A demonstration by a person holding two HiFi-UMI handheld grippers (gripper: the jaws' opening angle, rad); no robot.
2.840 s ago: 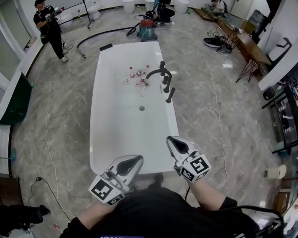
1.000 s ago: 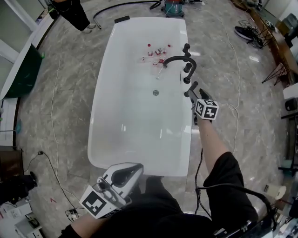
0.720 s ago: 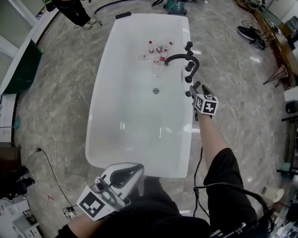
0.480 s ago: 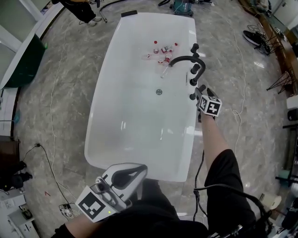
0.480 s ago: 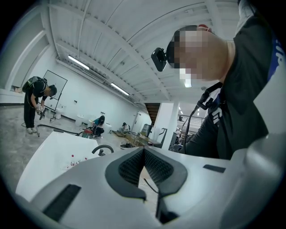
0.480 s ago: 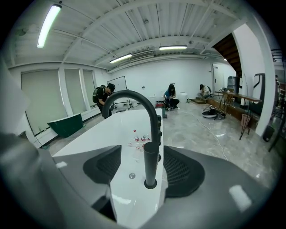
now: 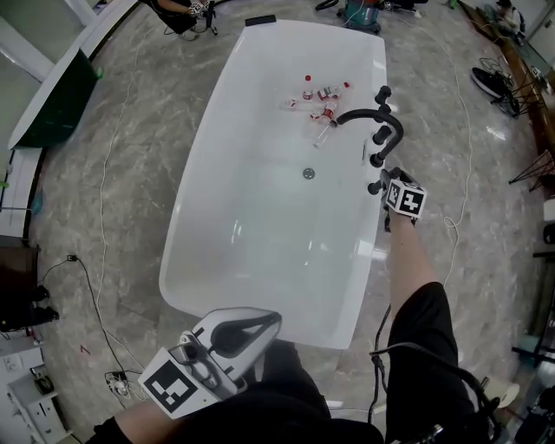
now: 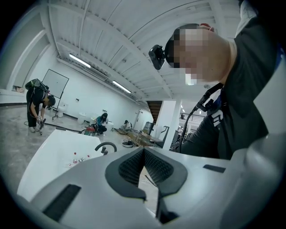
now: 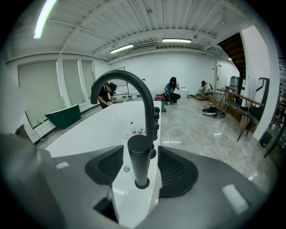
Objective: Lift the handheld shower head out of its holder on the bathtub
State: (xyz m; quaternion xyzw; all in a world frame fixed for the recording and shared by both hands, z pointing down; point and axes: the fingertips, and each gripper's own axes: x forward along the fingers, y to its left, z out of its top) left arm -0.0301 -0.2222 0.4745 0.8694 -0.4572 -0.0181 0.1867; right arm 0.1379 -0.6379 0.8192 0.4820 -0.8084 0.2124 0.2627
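The handheld shower head is a dark upright cylinder in its holder on the white bathtub's right rim, just near of the arched black faucet. My right gripper has its jaws on either side of the shower head and they are closing, with small gaps still showing on both sides. In the head view the right gripper sits at the shower head beside the faucet. My left gripper hangs close to my body at the tub's near end, shut on nothing.
Several small bottles lie in the tub's far half, and a drain sits mid-tub. Control knobs stand by the faucet. Cables run over the marble floor. A person stands beyond the tub's far end.
My right gripper went from near my body out to the tub's right rim and sank around the shower head. The left gripper stayed by my body.
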